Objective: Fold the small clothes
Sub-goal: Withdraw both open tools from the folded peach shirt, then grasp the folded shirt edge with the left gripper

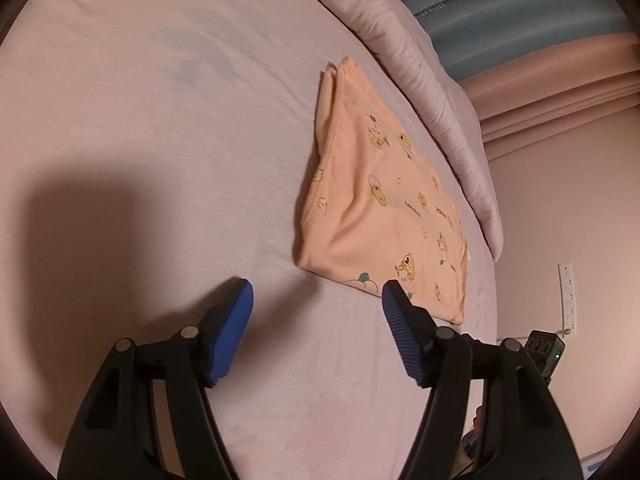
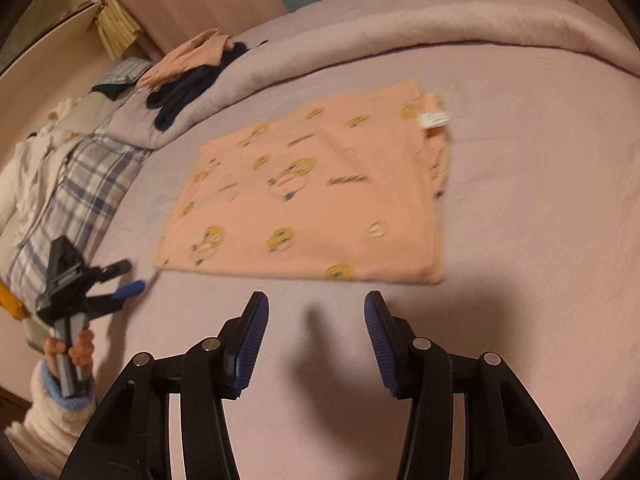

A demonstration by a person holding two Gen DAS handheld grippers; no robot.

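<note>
A small peach garment with yellow cartoon prints [image 1: 380,204] lies folded flat on the pale pink bed sheet [image 1: 160,140]. It also shows in the right wrist view [image 2: 312,196], with a white label at its far right corner. My left gripper [image 1: 318,292] is open and empty, just short of the garment's near edge. It also shows in the right wrist view [image 2: 124,280], held in a hand at the garment's left corner. My right gripper [image 2: 316,304] is open and empty, just in front of the garment's near edge.
A rolled pink duvet [image 2: 400,36] runs behind the garment. A pile of dark and peach clothes [image 2: 188,72] and a plaid pillow [image 2: 76,184] lie at the left. The bed's edge, a wall socket strip [image 1: 568,296] and a black device [image 1: 544,352] are at right.
</note>
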